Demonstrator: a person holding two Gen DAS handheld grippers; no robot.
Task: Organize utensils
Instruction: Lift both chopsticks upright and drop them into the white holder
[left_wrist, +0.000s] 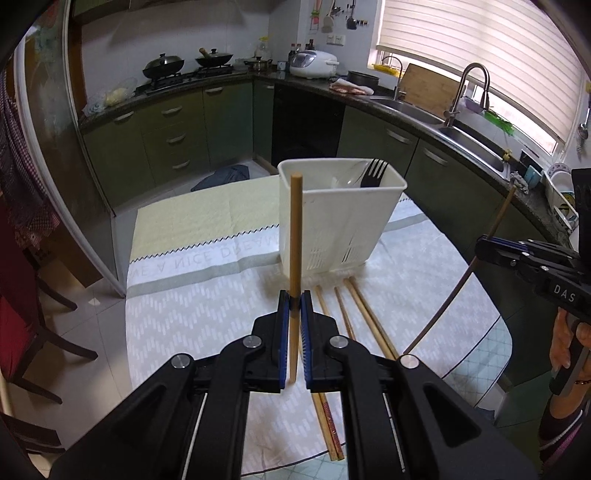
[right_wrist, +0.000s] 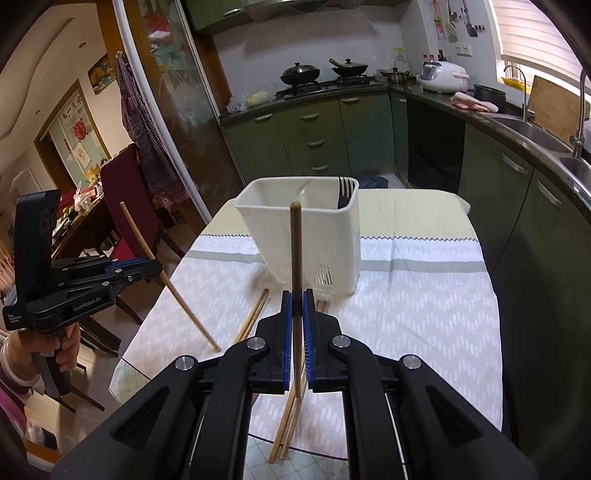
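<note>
In the left wrist view my left gripper (left_wrist: 294, 298) is shut on a pale wooden chopstick (left_wrist: 296, 229) that stands upright in front of the white utensil holder (left_wrist: 343, 225). A black fork (left_wrist: 373, 172) and a spoon (left_wrist: 347, 179) stand inside the holder. My right gripper (right_wrist: 296, 298) is shut on a darker chopstick (right_wrist: 295, 251), also upright before the holder (right_wrist: 314, 236). Each gripper shows in the other's view: the right gripper (left_wrist: 482, 246) at the right edge, the left gripper (right_wrist: 157, 267) at the left. Several loose chopsticks (left_wrist: 356, 317) lie on the cloth near the holder's base.
A patterned cloth (left_wrist: 207, 295) covers the glass table (left_wrist: 476, 354). Dark chairs (left_wrist: 33, 332) stand to its left. Green cabinets (left_wrist: 166, 136), a stove with woks (left_wrist: 164, 66) and a sink (left_wrist: 469, 144) line the far walls. A person's hand (right_wrist: 66, 347) holds the left gripper's handle.
</note>
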